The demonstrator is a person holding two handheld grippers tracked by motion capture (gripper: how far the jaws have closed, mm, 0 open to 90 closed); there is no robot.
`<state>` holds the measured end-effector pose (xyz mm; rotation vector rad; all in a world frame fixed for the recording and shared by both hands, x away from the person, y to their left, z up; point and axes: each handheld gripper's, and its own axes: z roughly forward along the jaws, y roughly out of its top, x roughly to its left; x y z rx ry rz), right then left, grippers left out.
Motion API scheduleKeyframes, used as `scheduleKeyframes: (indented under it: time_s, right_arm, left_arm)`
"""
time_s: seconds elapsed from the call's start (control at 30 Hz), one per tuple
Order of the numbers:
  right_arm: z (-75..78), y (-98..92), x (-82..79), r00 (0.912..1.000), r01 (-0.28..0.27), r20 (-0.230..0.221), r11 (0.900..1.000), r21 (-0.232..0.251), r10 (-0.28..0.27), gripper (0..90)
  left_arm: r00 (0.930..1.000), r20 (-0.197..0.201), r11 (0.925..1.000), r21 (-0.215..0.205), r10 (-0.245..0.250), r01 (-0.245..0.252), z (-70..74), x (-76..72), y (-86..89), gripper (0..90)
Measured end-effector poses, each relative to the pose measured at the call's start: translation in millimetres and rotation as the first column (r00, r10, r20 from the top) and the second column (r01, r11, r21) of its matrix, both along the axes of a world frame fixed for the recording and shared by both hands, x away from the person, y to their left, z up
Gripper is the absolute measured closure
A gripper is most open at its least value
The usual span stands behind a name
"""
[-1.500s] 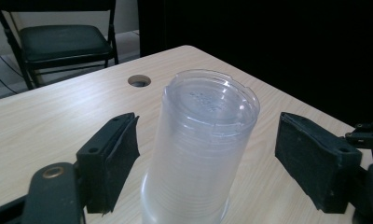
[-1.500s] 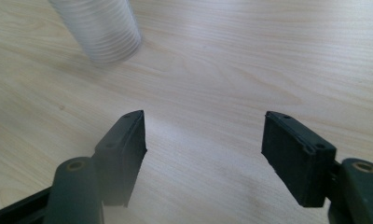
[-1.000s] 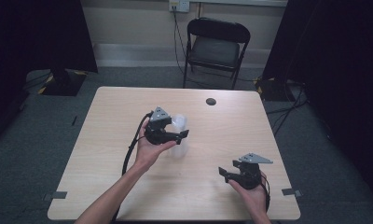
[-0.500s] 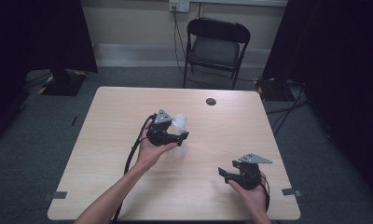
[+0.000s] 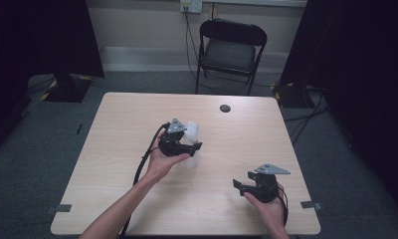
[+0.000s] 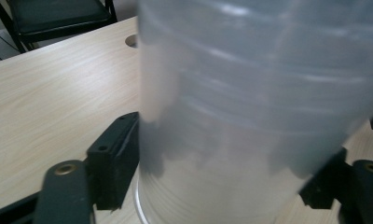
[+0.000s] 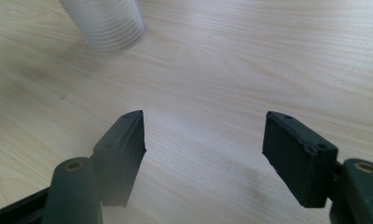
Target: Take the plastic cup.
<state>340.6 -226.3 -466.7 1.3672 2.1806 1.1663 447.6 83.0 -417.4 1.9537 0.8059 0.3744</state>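
A translucent ribbed plastic cup [image 5: 192, 131] stands upright near the middle of the wooden table [image 5: 117, 129]. My left gripper [image 5: 189, 143] reaches it from the near left. In the left gripper view the cup [image 6: 250, 93] sits between the two black jaws, whose pads [image 6: 114, 163] lie against its sides. Those jaws have just been closing on it. My right gripper [image 5: 238, 185] rests low at the near right of the table, open, with bare wood between its fingers. The right gripper view shows the same gripper [image 7: 203, 140] and, farther off, the cup [image 7: 105, 23].
A small dark round hole [image 5: 225, 108] lies in the tabletop near the far edge. A black folding chair [image 5: 232, 50] stands beyond the table. The left gripper's cable [image 5: 145, 159] trails along the forearm.
The left gripper's jaws have closed in on the cup's sides. Neither hand has shifted noticeably.
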Motion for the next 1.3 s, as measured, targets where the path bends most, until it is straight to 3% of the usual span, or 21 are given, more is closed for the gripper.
scheduleKeyframes:
  time_s: [0.57,0.9,1.3]
  right_arm:
    - [0.0,0.5,1.3,1.0,-0.002,-0.002,1.0,-0.006,0.002,29.6]
    - [0.5,0.9,2.0,1.0,-0.002,-0.002,1.0,-0.005,0.002,29.6]
    - [1.0,0.9,1.8,1.0,0.004,0.003,1.0,-0.003,-0.004,29.8]
  left_arm:
    - [0.9995,0.02,0.9983,-0.054,0.024,-0.023,7.7,-3.8,2.4,29.0]
    - [0.998,0.056,0.9969,-0.075,0.028,-0.024,18.2,-8.6,2.9,29.8]
    - [0.997,0.071,0.9927,-0.119,0.031,-0.022,30.6,-11.8,6.0,29.8]
